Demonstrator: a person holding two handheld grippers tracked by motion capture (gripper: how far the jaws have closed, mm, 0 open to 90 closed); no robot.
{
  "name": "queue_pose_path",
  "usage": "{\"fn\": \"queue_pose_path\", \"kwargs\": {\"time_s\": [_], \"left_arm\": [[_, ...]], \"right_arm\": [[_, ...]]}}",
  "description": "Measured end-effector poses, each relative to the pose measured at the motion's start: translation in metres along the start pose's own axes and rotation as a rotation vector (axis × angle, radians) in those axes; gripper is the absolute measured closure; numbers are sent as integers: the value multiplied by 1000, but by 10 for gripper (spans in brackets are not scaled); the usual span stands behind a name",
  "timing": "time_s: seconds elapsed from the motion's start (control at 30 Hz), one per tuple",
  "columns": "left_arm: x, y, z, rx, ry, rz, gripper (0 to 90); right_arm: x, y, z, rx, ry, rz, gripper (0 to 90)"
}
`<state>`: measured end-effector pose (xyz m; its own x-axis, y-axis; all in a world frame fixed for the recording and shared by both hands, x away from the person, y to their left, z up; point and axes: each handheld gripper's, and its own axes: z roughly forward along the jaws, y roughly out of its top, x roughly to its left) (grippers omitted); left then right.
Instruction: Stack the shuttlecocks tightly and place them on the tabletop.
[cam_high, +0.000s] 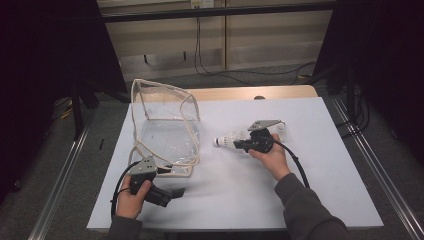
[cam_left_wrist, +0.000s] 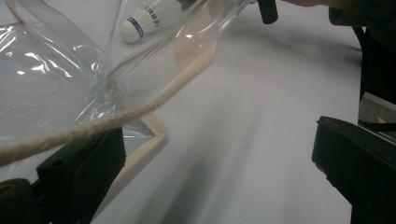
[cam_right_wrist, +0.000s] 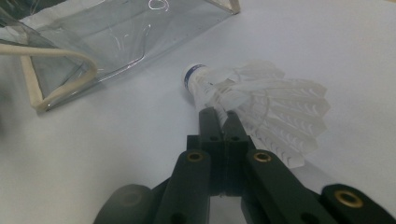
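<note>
Jaws pinching shuttlecock (cam_right_wrist: 261, 105), cork bagward

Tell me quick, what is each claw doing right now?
Left claw: open, holding nothing, beside the clear bag.
Right claw: closed on the shuttlecock, pinching its feathers.

- At mid-frame in your high view lies a white table (cam_high: 320, 170); a strip of wooden edge (cam_high: 250, 93) shows along its far side.
- Along the top centre you see black cables (cam_high: 240, 74) trailing on the grey floor.
- Down the left and right edges run metal rails (cam_high: 65, 170).
- Across the top stands a beige panelled wall (cam_high: 260, 35).
</note>
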<state>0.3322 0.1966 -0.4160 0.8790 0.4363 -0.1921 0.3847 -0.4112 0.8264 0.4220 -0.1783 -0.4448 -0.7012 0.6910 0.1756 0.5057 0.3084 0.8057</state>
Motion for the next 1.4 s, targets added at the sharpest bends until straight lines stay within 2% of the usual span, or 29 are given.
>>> {"fn": "queue_pose_path", "kwargs": {"time_s": [0.33, 0.57, 0.73, 0.77, 0.9, 1.07, 1.4], "left_arm": [[0, 0, 0, -2, 0, -1, 28], [0, 0, 0, 0, 0, -1, 28], [0, 0, 0, -3, 1, -2, 28], [0, 0, 0, 0, 0, -1, 28], [0, 0, 0, -4, 1, -1, 28], [0, 0, -1, -2, 1, -1, 28], [-1, 0, -1, -4, 5, 3, 28]], "right_arm": [[0, -1, 1, -1, 16, 14, 900], [-1, -2, 1, -2, 8, 23, 894], [-1, -2, 2, -3, -3, 32, 789], [0, -2, 2, 2, -20, 30, 773], [-2, -2, 1, 3, -33, 33, 743], [-2, -2, -2, 2, -50, 29, 657], [1, -6, -7, 27, -58, 11, 617]]}}
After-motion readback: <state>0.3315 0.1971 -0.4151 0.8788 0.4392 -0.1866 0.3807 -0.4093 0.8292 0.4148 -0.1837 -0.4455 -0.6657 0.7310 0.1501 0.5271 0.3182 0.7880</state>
